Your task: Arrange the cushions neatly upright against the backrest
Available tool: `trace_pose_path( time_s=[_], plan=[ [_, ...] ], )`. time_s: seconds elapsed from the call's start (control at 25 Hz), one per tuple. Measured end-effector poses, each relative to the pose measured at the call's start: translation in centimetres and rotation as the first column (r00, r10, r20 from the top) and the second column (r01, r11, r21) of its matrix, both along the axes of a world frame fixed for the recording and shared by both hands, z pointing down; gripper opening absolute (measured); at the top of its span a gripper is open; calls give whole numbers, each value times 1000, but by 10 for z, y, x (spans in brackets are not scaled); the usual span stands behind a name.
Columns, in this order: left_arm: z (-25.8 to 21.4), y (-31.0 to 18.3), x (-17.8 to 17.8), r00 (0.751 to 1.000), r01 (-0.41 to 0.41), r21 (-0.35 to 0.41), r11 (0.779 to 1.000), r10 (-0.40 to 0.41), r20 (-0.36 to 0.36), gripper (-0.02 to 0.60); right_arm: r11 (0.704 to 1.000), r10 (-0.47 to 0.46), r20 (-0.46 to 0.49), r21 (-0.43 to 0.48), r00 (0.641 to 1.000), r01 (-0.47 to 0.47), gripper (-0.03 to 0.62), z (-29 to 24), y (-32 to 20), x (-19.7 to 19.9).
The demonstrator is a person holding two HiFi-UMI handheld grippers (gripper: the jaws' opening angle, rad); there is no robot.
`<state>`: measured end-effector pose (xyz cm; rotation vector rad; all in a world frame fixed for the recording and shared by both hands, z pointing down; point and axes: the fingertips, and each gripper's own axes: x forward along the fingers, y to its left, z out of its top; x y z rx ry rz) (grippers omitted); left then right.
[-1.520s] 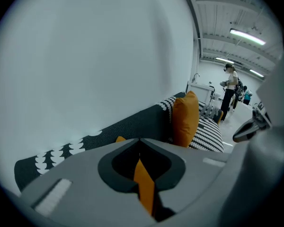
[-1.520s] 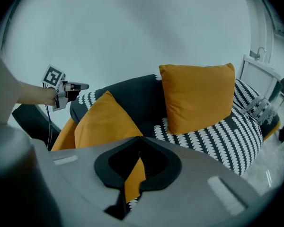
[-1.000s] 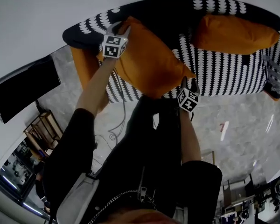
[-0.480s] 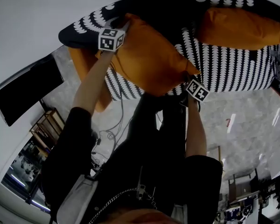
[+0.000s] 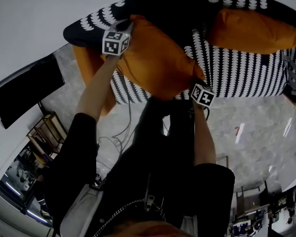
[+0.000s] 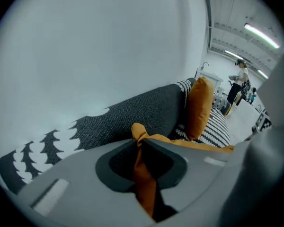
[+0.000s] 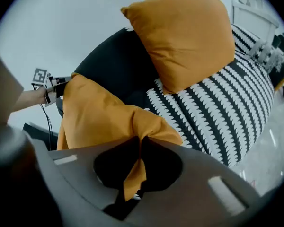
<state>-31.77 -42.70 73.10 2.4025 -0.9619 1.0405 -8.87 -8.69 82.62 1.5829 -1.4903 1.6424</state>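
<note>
Cushion [image 5: 155,63] corners sit clamped in left claw [image 6: 140,144] and right claw [image 7: 139,148], both having just closed.

**Soft, even light under heavy fisheye bending**

The head view is rather dim and slightly soft. Its edges curve strongly, and pale streaks of glare lie on the glossy floor [image 5: 239,132]. The left gripper view is bright, washed by a pale wall [image 6: 94,46], and strip lights [image 6: 261,35] glow at its upper right. Both gripper views have black corners. The left gripper [image 6: 140,144] and right gripper [image 7: 141,143] are out of focus close to the lens, as is the fold of the near cushion [image 7: 99,112]. The far cushion [image 7: 189,37] and the sofa [image 7: 217,108] look crisp. Shadows are faint.
</note>
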Motion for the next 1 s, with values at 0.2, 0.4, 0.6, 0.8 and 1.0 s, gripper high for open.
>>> trace_pose_path(
  time_s=[0.2, 0.4, 0.6, 0.8, 1.0],
  plan=[
    [-27, 16, -39, 998, 62, 45, 997, -60, -34, 43, 992, -104, -55, 71, 993, 108, 17, -22, 0, -17],
    [-58, 35, -90, 982, 178, 85, 980, -172, -75, 43, 969, -183, -115, 148, 976, 199, 14, -57, -18, -28],
    [-82, 52, -135, 954, 290, 123, 949, -275, -120, 43, 929, -268, -180, 211, 946, 303, 14, -85, -45, -35],
    [-101, 69, -173, 917, 387, 150, 910, -363, -165, 41, 888, -287, -236, 298, 928, 350, 12, -118, -85, -36],
    [-110, 85, -202, 883, 458, 155, 876, -426, -197, 40, 845, -292, -287, 370, 912, 387, 12, -147, -127, -39]
  ],
)
